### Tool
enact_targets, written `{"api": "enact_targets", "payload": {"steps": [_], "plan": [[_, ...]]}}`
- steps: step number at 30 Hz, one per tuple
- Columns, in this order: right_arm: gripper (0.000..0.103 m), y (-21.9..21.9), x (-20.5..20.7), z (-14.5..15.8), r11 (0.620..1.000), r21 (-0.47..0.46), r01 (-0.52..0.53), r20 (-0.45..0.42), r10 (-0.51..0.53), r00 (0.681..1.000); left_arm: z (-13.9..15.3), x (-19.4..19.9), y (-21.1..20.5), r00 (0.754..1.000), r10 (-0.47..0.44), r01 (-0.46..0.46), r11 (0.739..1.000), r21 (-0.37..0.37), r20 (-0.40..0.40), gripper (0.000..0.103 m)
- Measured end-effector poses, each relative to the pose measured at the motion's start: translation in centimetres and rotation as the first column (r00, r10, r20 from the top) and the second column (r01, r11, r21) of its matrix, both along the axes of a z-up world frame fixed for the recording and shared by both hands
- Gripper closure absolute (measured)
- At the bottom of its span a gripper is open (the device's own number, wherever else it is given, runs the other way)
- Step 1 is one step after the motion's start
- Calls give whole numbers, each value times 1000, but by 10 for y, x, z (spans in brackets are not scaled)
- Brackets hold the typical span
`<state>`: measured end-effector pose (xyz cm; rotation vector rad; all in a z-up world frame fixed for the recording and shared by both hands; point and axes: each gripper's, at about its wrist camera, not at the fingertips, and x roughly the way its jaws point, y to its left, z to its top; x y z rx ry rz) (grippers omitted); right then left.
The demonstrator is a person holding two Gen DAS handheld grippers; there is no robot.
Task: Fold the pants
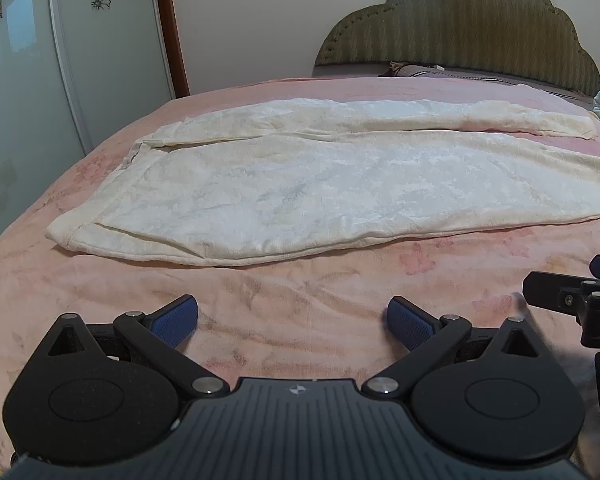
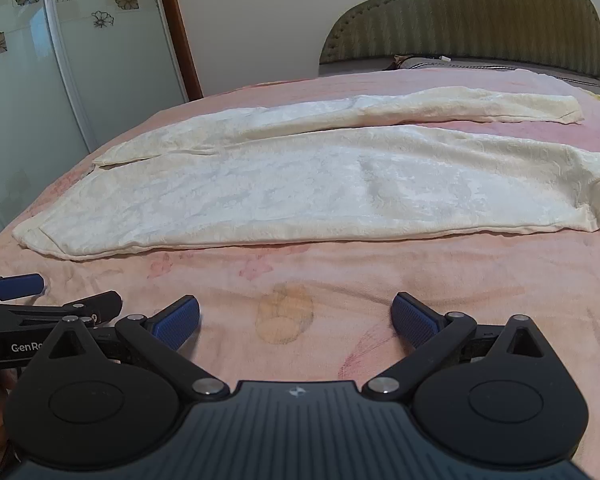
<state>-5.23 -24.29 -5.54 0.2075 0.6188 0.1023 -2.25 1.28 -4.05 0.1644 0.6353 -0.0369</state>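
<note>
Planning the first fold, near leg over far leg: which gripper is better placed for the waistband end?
Left gripper: open, nearer the waistband of the pants. Right gripper sits toward the cuffs.

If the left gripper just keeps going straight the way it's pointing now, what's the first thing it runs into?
Probably the near edge of the cream pants. The left gripper is open, with only bare pink bedspread between its fingers and that hem. If it is angled downward, it could touch the bedspread first; depth is hard to judge here.

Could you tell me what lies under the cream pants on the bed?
The cream pants lie flat on a pink floral blanket, which shows all around them. Whatever sits directly beneath the fabric is covered and cannot be seen.
</note>
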Motion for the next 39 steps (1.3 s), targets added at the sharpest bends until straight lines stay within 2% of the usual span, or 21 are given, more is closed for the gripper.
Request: {"api": "enact_targets", "payload": {"steps": [10, 14, 17, 20, 24, 27, 29, 33, 36, 39], "plan": [[0, -2, 0, 1, 1000, 3, -9, 4, 9, 1000, 0, 1, 0, 1000, -1, 1, 1000, -2, -3, 0], [0, -5, 2, 6, 997, 29, -75, 0, 75, 997, 11, 6, 3, 1000, -6, 6, 1000, -19, 11, 2], [0, -11, 9, 17, 985, 105, -138, 51, 133, 990, 26, 18, 6, 999, 7, -6, 999, -36, 38, 1], [0, -16, 23, 34, 977, 109, -182, 133, 167, 977, 41, 40, 9, 998, 28, -24, 998, -54, 61, 1], [0, -15, 58, 57, 973, 65, -223, 194, 207, 959, 54, 78, 12, 994, 69, -65, 996, -55, 85, 1], [0, -9, 96, 65, 950, 109, -291, 172, 271, 947, 55, 111, 16, 990, 109, -104, 993, -62, 89, 1], [0, 0, 123, 67, 935, 101, -339, 142, 324, 935, 54, 133, 19, 986, 144, -139, 989, -58, 88, 1], [0, 27, 169, 77, 926, -70, -371, 125, 377, 918, 46, 169, 25, 973, 214, -212, 977, -28, 84, 0], [0, 39, 211, 85, 917, -91, -389, 155, 399, 904, 34, 188, 32, 966, 253, -254, 967, 4, 60, 1], [0, 57, 259, 89, 893, -159, -421, 124, 441, 889, 21, 193, 44, 974, 224, -222, 973, -61, 24, 1]]}}
